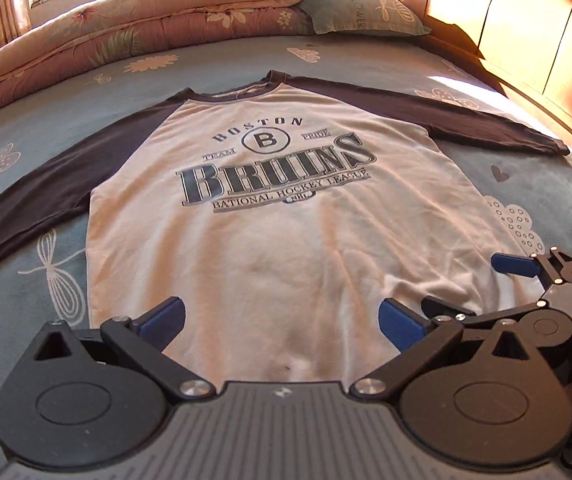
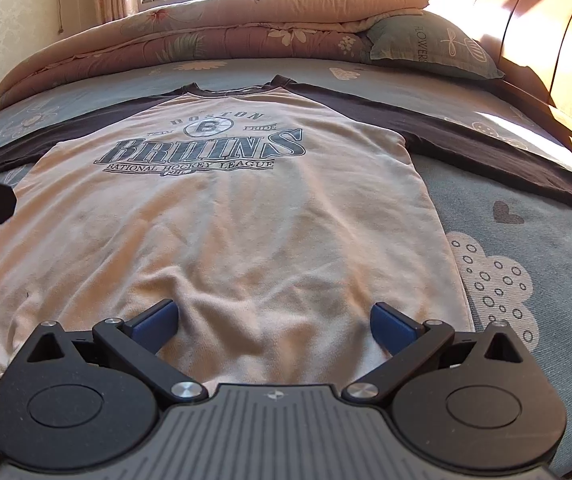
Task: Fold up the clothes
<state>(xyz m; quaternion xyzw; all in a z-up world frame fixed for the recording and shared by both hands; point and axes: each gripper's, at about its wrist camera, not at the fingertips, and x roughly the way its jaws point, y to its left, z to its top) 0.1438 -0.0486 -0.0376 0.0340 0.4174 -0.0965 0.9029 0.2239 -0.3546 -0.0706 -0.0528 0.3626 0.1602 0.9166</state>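
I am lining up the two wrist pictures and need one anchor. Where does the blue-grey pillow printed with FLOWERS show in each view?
Left wrist view: the blue-grey pillow lies top centre-right, against the folded pink floral quilt.
Right wrist view: the pillow lies upper right, beside the wooden headboard.
Shared landmark: the BRUINS print on the cream, dark-sleeved shirt.

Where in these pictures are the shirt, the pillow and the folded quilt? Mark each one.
shirt (image 1: 286, 240): left wrist view, on its pale body below the print.
pillow (image 2: 438, 46): right wrist view, on its patterned face.
folded quilt (image 2: 213, 36): right wrist view, on its floral side.
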